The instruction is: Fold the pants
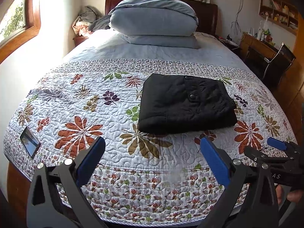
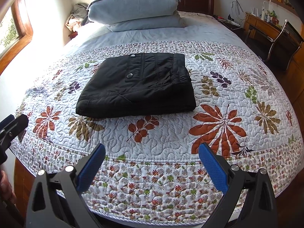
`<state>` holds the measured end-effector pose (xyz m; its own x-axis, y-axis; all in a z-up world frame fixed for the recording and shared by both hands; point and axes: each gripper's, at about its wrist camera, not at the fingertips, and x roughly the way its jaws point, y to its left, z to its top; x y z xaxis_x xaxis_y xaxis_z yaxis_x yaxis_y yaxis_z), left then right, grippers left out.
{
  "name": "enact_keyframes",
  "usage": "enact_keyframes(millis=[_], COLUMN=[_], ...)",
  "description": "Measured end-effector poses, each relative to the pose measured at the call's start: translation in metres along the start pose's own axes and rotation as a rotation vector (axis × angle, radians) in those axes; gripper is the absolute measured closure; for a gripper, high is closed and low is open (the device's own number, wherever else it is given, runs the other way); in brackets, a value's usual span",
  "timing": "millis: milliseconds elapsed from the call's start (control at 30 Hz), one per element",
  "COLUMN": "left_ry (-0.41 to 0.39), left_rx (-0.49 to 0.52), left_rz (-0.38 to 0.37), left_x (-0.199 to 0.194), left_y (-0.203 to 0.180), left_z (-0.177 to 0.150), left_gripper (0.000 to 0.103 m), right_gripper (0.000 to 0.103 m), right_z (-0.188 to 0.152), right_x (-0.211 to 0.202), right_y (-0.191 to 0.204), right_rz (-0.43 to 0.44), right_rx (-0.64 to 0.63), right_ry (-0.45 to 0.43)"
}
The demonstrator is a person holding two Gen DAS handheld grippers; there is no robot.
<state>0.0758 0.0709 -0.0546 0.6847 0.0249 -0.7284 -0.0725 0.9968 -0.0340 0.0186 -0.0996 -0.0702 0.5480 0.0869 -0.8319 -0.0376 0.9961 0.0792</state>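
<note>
The pants (image 2: 136, 86) are lying as a compact black bundle on the quilt (image 2: 171, 131), ahead of both grippers and well apart from them; seen from the right gripper (image 2: 152, 158) they are sitting ahead and a little to its left, and from the left gripper (image 1: 152, 152) ahead and to its right. The layers are stacking fairly squarely, with two snap buttons and the elastic waistband showing on top, so the folding is looking finished, or close to it, and the step in hand is reading as the pull-back after the last fold. Both grippers are hovering over the near edge of the bed with their blue pads spread wide, grasping nothing. If anything is still wanting, it is only a light press to flatten the bundle or a nudge to square its near edge, which is calling for a short reach forward with fingers closing gently so the layers are not sliding apart. Farther out, a phone (image 1: 30, 141) is resting to the left gripper's far left, and pillows (image 2: 133, 9) are piling up at the headboard beyond
</note>
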Motion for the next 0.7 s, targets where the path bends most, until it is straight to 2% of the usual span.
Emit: enact_keyframes(millis=[367,700], left_ry=[-0.012,0.023], left_rx=[0.027,0.018], left_rz=[0.004,-0.005], left_x=[-0.0003,0.005], left_y=[-0.0039,-0.0046], left_z=[-0.0015,-0.0014], left_gripper=[0.003,0.003], right_gripper=[0.004,0.004], right_z=[-0.0002,0.0005], right_x=[0.0026,0.0004], right_y=[-0.001,-0.0017], right_rz=[-0.007,-0.007], right_rx=[0.006,0.008], right_ry=[0.006,0.0])
